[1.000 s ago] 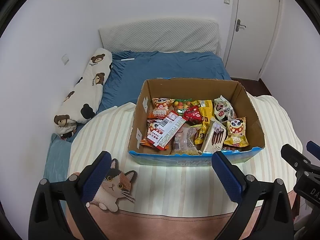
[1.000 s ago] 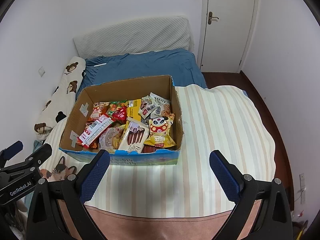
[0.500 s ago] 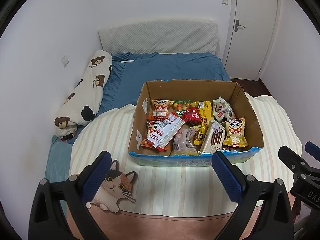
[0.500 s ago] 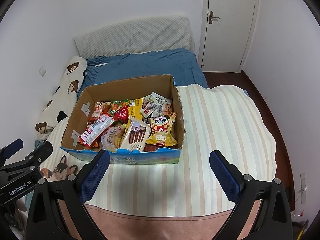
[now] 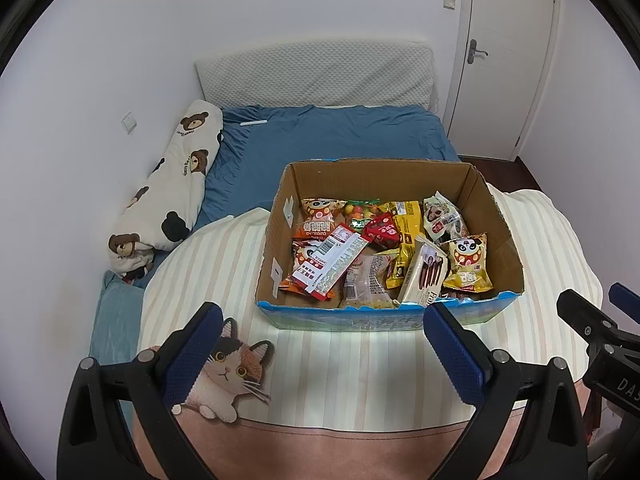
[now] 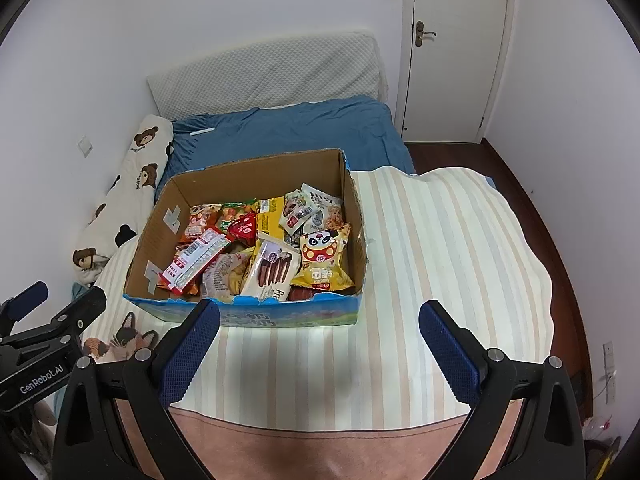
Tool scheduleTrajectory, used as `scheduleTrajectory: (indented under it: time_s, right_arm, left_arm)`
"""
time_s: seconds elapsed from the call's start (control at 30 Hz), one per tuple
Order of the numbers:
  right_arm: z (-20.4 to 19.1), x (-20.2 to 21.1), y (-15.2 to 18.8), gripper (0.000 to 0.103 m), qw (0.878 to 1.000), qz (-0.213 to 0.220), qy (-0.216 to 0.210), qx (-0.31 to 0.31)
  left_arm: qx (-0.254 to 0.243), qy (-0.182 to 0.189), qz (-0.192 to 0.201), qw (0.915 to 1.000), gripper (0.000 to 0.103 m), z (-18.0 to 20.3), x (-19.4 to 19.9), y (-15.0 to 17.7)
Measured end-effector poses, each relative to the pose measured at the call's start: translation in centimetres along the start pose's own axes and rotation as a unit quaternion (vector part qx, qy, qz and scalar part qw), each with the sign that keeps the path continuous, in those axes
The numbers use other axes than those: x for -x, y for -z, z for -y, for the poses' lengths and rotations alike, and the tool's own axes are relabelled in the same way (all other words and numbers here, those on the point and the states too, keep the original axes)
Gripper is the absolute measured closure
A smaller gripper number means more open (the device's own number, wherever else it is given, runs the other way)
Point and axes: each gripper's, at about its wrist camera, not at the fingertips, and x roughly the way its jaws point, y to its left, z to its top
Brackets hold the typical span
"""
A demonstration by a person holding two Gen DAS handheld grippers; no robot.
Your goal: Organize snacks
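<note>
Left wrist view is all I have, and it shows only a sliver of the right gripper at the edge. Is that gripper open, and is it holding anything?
Observer: The right gripper is open, with nothing between its fingers. It points at the near side of the cardboard box.
Operator: Is there free space to the right of the box?
Observer: Yes. A wide stretch of striped blanket with nothing lying on it runs to a wavy edge, with dark wooden floor beyond.
Operator: Is there any marking on my left gripper?
Observer: The side of the left gripper reads GenRobot.AI.
</note>
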Motion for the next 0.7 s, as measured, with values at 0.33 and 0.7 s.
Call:
scheduleTrajectory:
  time_s: [0.33, 0.7]
  right_arm:
    - [0.0, 0.2, 0.23, 0.001, 1.0, -0.003, 0.0, -0.005]
    - [0.48, 0.2, 0.3, 0.001, 1.0, -0.001, 0.002, -0.005]
  left_arm:
    - [-0.001, -0.003, 0.002, 1.0, 0.0, 0.09, 0.09, -0.04]
    - [-0.01, 0.001, 0.002, 0.9999, 0.0, 0.15, 0.52, 0.08]
